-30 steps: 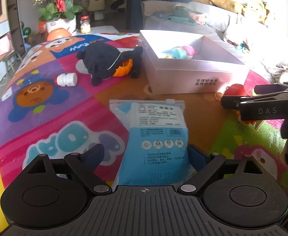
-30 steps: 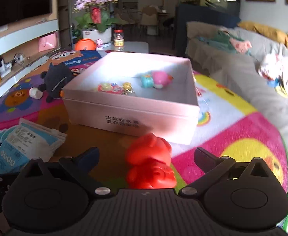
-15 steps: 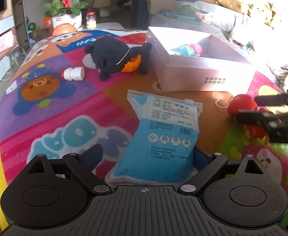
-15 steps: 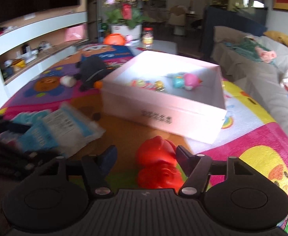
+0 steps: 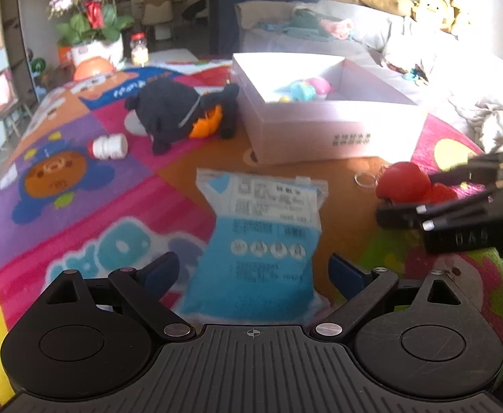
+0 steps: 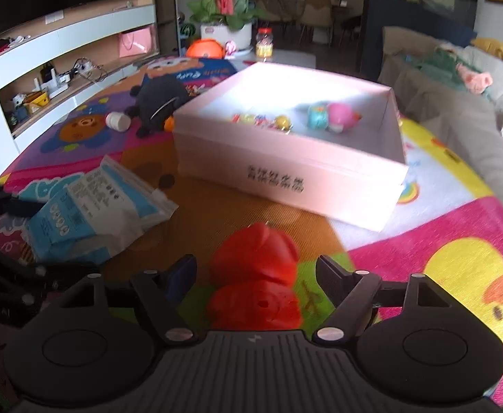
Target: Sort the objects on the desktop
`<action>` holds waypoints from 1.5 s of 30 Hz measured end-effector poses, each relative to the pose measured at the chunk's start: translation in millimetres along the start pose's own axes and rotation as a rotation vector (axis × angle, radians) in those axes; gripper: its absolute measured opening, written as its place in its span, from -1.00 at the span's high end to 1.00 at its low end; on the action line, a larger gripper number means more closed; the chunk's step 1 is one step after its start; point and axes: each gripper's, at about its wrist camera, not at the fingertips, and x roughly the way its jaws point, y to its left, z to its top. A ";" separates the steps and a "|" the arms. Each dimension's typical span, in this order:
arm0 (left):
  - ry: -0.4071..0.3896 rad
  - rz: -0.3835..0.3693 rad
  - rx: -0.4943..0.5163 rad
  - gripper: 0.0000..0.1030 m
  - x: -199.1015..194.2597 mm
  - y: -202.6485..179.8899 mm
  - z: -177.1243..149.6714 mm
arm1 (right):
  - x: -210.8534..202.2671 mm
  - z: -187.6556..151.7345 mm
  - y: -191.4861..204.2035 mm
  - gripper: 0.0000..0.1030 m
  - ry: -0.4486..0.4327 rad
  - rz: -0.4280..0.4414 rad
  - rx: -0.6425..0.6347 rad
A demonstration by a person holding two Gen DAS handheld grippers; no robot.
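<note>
A blue and white packet (image 5: 261, 237) lies on the colourful mat, its near end between the jaws of my left gripper (image 5: 255, 272), which is open around it. It also shows in the right wrist view (image 6: 89, 206). A red toy (image 6: 255, 285) sits between the jaws of my right gripper (image 6: 256, 275); the jaws stand close to its sides with small gaps. The red toy (image 5: 406, 182) and the right gripper (image 5: 423, 199) show at the right of the left wrist view. A pink open box (image 6: 286, 172) holds several small toys.
A black plush toy (image 5: 179, 113) and a small white bottle (image 5: 110, 146) lie left of the box (image 5: 320, 134). A flower pot (image 5: 93, 48) and a jar (image 5: 138, 48) stand at the far end. A sofa (image 6: 458, 110) runs along the right.
The right gripper's jaws have narrowed around the red toy. Both views have shifted a little; the packet stays between the left jaws.
</note>
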 end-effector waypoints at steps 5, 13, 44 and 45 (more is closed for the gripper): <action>-0.006 0.024 0.033 -0.73 14.5 -5.8 10.1 | -6.5 -6.0 1.9 0.01 0.025 0.011 -0.004; 0.017 -0.013 0.127 -0.18 5.0 -22.7 -1.0 | -35.5 -12.6 -3.3 0.01 0.071 0.091 0.021; -0.150 -0.017 0.059 -0.88 27.8 -9.0 55.3 | -107.1 76.1 -105.5 0.02 -0.271 0.069 0.257; -0.140 0.000 0.054 -0.88 26.3 -5.0 50.5 | -99.3 83.0 -106.6 0.02 -0.263 0.096 0.265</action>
